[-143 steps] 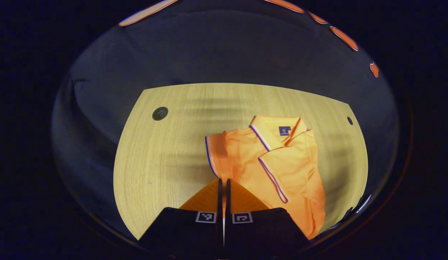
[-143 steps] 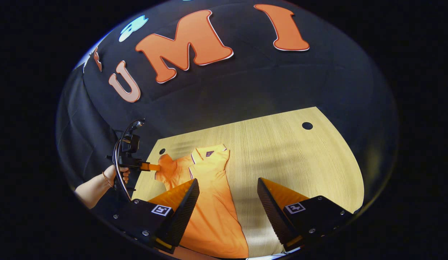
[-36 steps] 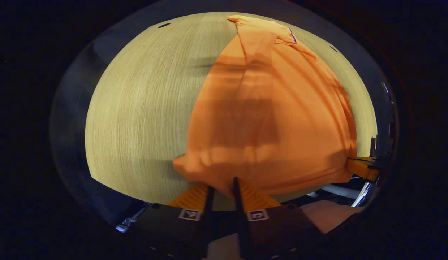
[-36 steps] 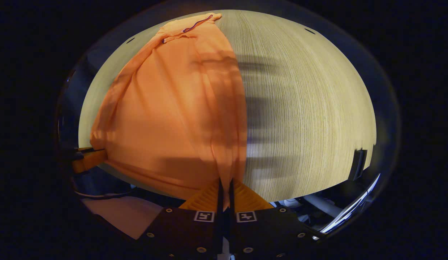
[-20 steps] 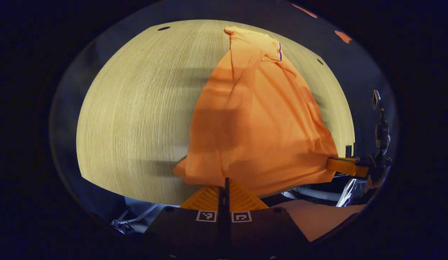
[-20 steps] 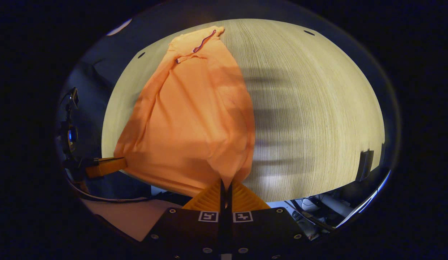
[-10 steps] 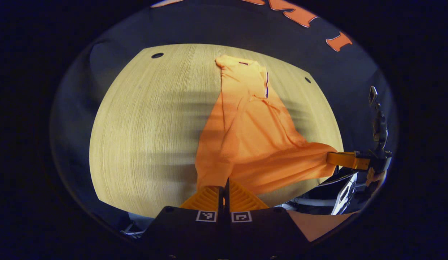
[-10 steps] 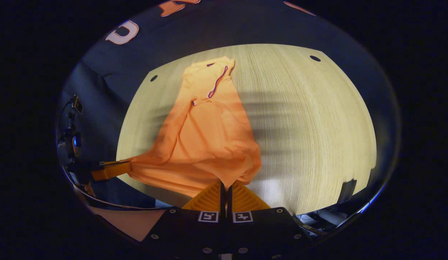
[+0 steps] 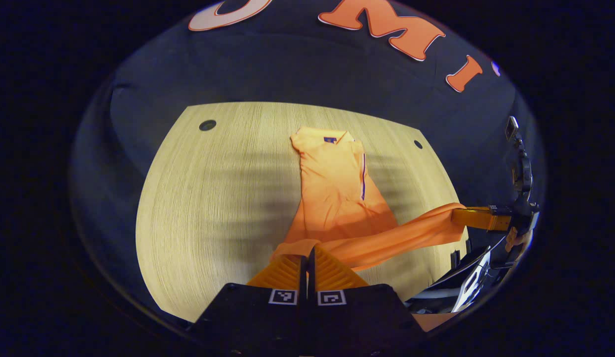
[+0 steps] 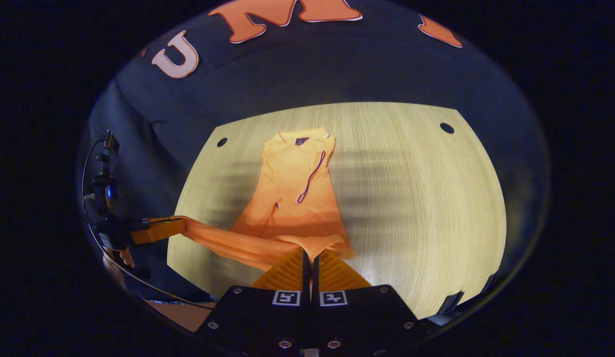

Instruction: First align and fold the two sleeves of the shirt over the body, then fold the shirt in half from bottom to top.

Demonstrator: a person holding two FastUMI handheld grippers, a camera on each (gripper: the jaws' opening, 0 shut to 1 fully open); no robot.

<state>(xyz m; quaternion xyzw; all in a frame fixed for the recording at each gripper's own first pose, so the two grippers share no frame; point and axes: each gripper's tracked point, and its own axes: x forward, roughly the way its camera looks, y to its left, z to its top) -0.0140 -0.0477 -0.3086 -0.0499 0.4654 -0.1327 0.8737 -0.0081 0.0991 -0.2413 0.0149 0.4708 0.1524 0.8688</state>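
So both grippers have come up and away from the table since half a second ago, and the hem of the orange shirt has gone up with them, stretched into a band in the air between the two. In the left gripper view, the left gripper has its jaws pressed together on one bottom corner of the shirt, fabric bunched right at the tips. Off to the side of that, the right gripper pinches the other hem corner, with a bit of the hand holding it showing behind. Same story from the right gripper view: its own fingers are clamped on the shirt corner, and the left gripper holds the far end of the hem out past the table edge. The shirt's upper half lies flat on the wooden table, collar at the far end toward the booth wall, and both sleeves look folded in over the body, one striped cuff edge running down the front. A round hole sits in the table to one side of the collar.
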